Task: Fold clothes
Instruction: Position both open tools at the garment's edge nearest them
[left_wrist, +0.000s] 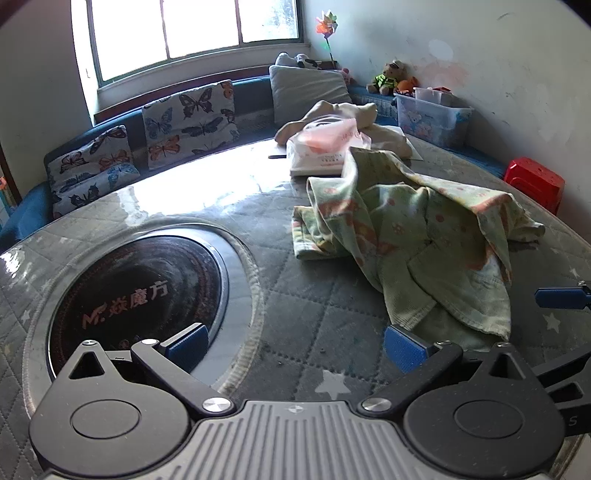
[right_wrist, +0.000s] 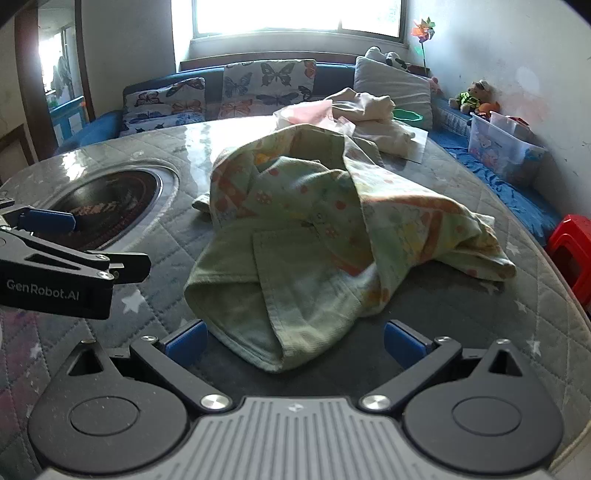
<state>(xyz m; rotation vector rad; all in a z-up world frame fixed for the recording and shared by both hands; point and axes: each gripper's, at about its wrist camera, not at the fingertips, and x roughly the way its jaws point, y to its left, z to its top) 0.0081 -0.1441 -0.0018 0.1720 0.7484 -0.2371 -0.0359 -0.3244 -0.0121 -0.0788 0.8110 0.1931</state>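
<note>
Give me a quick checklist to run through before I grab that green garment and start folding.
1. Left tongs open and holding nothing: ok.
2. Right tongs open and holding nothing: ok.
3. Green garment within reach: ok, its near hem lies between the right tongs' fingers.
4. Garment spread flat for folding: not ok, it lies crumpled in a heap.
5. Garment free of other items: cannot tell, the beige clothing and the pink plastic bag lie close behind it and may touch it.
6. Folding space on the quilted table: ok, though the round inset cooktop sits to the left.
</note>
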